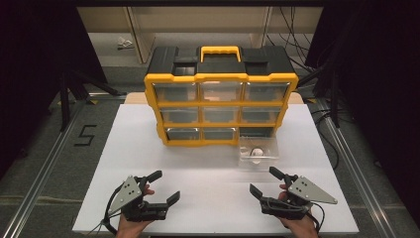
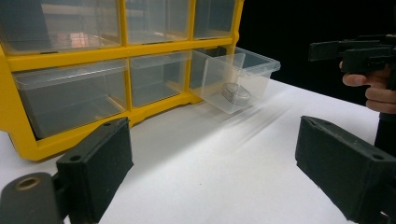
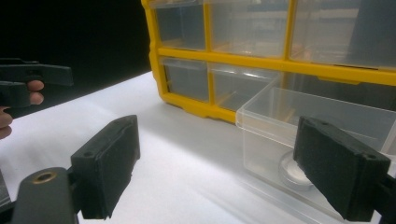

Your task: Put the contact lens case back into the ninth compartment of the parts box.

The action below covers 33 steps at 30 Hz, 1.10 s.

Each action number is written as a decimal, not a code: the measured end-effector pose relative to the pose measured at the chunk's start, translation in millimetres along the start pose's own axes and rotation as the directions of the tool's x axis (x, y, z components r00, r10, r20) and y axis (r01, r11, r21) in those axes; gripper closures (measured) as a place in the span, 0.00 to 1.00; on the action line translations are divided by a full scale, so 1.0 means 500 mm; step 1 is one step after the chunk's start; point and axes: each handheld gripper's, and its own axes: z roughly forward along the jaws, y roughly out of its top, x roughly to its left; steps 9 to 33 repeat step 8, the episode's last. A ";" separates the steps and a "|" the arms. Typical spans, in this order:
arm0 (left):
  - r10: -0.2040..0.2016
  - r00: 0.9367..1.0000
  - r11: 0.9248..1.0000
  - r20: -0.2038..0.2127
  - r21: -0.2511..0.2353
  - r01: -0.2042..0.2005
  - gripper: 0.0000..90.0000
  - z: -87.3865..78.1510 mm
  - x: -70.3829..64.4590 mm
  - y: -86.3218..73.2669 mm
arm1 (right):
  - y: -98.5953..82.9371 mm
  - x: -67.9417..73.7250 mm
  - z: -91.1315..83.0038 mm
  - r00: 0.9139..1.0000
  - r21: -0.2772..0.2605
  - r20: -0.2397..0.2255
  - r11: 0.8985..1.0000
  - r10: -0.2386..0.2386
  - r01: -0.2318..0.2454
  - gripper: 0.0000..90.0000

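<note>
the clear drawer (image 1: 258,152) stood pulled out from the bottom right slot of the yellow organizer (image 1: 221,78), a small round white object (image 1: 256,152) inside it. in front of the organizer, the left tool (image 1: 159,187) and right tool (image 1: 263,181) hovered over the tabletop (image 1: 208,198), both spread and empty.

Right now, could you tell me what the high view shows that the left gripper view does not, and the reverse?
High view alone: the organizer's yellow handle and both grippers, left gripper and right gripper, jaws open, holding nothing. Left gripper view alone: a close side look through the drawer's clear wall at the round object. Both: the yellow organizer with its bottom-right drawer pulled out onto the white table.
</note>
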 end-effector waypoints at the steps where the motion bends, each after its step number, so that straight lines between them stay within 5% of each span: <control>1: 0.000 1.000 1.000 0.001 -0.001 0.000 0.12 0.000 0.000 0.000 | 0.000 0.000 0.000 1.000 0.000 0.000 1.000 0.000 0.000 0.17; 33: 0.001 1.000 1.000 -0.001 0.001 -0.001 0.12 0.000 0.002 0.000 | 0.000 0.001 0.002 1.000 0.001 -0.002 1.000 -0.003 0.003 0.17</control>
